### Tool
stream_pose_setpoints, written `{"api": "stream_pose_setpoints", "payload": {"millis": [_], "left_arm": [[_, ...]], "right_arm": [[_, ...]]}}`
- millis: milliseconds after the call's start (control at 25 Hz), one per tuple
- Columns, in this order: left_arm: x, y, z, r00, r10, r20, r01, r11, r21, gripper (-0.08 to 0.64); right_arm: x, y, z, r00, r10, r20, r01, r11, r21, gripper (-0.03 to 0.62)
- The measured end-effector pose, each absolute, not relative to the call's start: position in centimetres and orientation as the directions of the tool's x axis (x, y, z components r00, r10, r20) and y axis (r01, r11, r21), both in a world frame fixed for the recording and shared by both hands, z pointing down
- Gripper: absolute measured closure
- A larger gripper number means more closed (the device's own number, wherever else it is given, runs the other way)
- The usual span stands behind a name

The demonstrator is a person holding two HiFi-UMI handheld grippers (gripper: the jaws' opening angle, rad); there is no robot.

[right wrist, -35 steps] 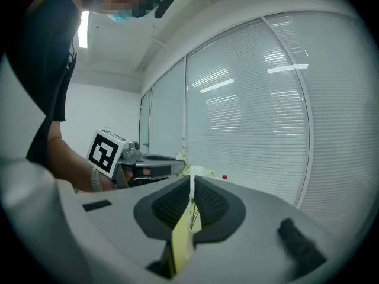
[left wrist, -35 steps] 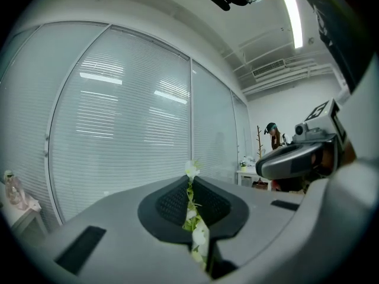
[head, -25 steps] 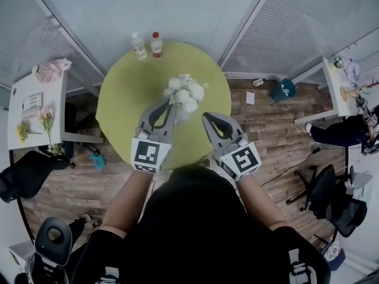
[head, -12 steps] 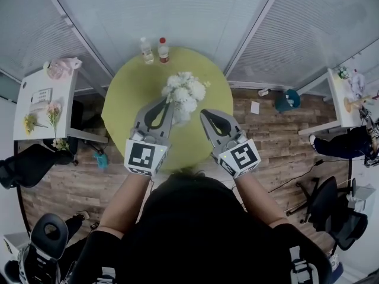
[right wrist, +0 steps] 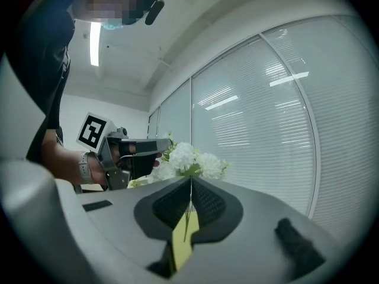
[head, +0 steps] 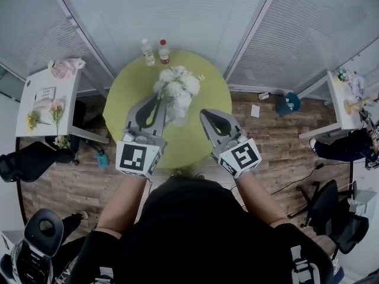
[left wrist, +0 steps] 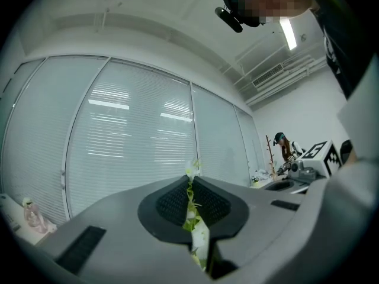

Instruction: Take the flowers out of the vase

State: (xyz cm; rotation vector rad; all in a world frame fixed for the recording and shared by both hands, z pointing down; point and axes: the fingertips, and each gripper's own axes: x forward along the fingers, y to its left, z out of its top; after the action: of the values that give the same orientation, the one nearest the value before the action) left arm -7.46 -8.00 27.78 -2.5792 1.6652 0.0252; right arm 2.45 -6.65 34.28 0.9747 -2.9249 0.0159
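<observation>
A bunch of white flowers [head: 176, 87] hangs over the round yellow-green table [head: 133, 93]. My left gripper [head: 166, 103] is shut on its green stems just below the blooms. In the left gripper view the stems and pale leaves [left wrist: 195, 232] run through the slit between the dark pads [left wrist: 172, 203]. My right gripper [head: 205, 116] stands to the right of the bunch, shut, with a thin green stem [right wrist: 188, 218] caught between its pads. From there the white blooms [right wrist: 188, 160] show ahead, beside the left gripper [right wrist: 127, 152]. The vase is hidden beneath the blooms and grippers.
Two small bottles [head: 155, 52] stand at the table's far edge, in front of glass walls with blinds. A white side table [head: 44, 108] with flowers is at the left. Office chairs [head: 26, 161] stand on the wooden floor around the table.
The left gripper has risen with the flower bunch, which now looks bigger and sits further left. The right gripper has risen slightly and otherwise kept its place.
</observation>
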Motion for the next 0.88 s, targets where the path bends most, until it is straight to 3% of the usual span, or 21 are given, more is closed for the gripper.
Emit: {"api": "stream_pose_setpoints", "payload": {"millis": [280,880], "left_arm": [[-6.5,-6.3,26.5,0.399,-0.915,-0.063,-0.916,-0.395,-0.066,0.534],[-7.3,-0.5,32.4,0.28,-0.958,0.057,-0.959,-0.282,-0.038,0.534]], "right_arm": [[3.4,-5.2,33.3,-0.805,-0.592,0.032,-0.592,0.806,0.005,0.574],[3.5,-0.6,35.1,-0.856,-0.516,0.036,-0.517,0.855,-0.033,0.574]]}}
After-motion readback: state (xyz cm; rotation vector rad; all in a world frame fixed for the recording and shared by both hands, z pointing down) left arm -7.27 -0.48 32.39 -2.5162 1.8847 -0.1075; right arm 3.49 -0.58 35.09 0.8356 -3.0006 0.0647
